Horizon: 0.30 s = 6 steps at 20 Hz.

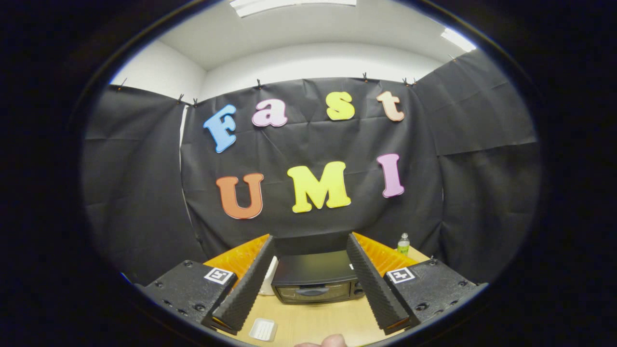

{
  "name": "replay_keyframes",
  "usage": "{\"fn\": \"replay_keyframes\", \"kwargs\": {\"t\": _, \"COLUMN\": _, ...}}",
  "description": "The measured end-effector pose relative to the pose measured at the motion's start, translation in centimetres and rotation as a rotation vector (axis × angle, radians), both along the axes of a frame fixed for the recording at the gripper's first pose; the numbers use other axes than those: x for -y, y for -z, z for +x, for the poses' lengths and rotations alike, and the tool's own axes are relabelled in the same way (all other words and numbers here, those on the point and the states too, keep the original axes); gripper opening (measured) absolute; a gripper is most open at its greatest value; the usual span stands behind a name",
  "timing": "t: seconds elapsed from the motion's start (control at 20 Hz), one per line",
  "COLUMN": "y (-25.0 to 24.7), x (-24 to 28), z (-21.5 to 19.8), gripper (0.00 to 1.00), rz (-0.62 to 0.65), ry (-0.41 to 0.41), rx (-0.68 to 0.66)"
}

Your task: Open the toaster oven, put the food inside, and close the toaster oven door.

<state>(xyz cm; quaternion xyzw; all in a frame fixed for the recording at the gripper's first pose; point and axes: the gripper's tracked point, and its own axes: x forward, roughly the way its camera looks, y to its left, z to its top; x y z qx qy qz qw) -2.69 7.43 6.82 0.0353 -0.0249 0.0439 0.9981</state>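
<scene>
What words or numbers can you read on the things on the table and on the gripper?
No text can be read here.
Bottle: has a label, too small to read.
Toaster oven: marks by its knobs, too blurred to read.
Gripper, fingers open with the oven just ahead: two square markers, black-and-white patterns, no words.

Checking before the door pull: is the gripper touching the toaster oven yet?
Apart. The gripper view shows the open gripper short of the toaster oven, bare table between.
</scene>
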Motion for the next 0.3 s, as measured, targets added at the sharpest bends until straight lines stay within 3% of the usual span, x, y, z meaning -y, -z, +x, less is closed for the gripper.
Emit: {"fn": "replay_keyframes", "kwargs": {"t": 0.3, "y": 0.45, "x": -0.42, "z": 0.02, "gripper": 1.0, "rz": -0.012, "ry": 0.002, "rx": -0.002}}
